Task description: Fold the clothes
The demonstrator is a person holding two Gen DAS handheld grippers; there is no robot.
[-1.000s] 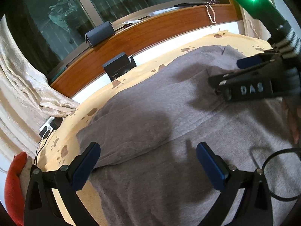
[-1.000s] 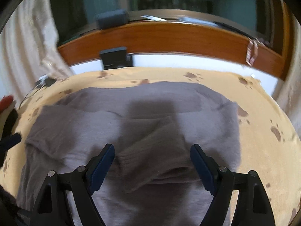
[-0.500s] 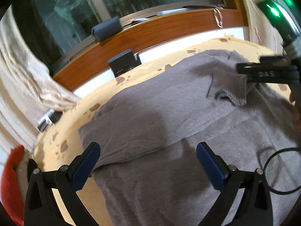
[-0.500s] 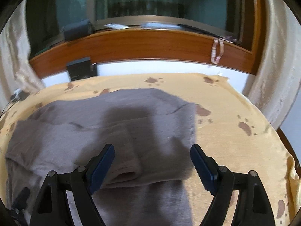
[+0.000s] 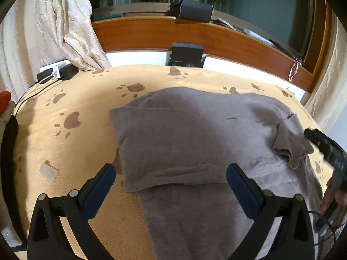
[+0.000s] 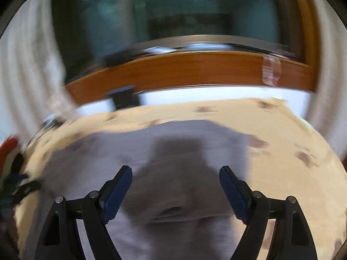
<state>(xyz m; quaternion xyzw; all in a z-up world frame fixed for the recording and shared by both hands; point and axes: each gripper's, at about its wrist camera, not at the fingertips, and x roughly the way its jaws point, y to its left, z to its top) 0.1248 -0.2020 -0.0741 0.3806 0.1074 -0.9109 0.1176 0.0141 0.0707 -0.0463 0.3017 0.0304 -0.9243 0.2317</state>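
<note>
A grey sweater (image 5: 195, 143) lies spread on a yellow paw-print blanket (image 5: 71, 147), its left sleeve folded across the body and the right cuff (image 5: 290, 149) folded in. My left gripper (image 5: 170, 184) hangs open above the sweater's lower left part, nothing between its fingers. At the right edge of the left wrist view the right gripper's black body shows, held by a hand (image 5: 334, 197). In the blurred right wrist view my right gripper (image 6: 175, 192) stands open over the sweater (image 6: 180, 156), holding nothing.
A wooden ledge (image 5: 195, 32) and dark window run along the back, with a black box (image 5: 187, 53) below it. A cream curtain (image 5: 65, 26) hangs at the left, and a power strip (image 5: 56, 72) with cables lies under it. Bare blanket lies on the left.
Both views have swung: the left gripper turned toward the sweater's left side, and the right gripper pulled away from the cuff, which now lies folded in. Both stayed open.
</note>
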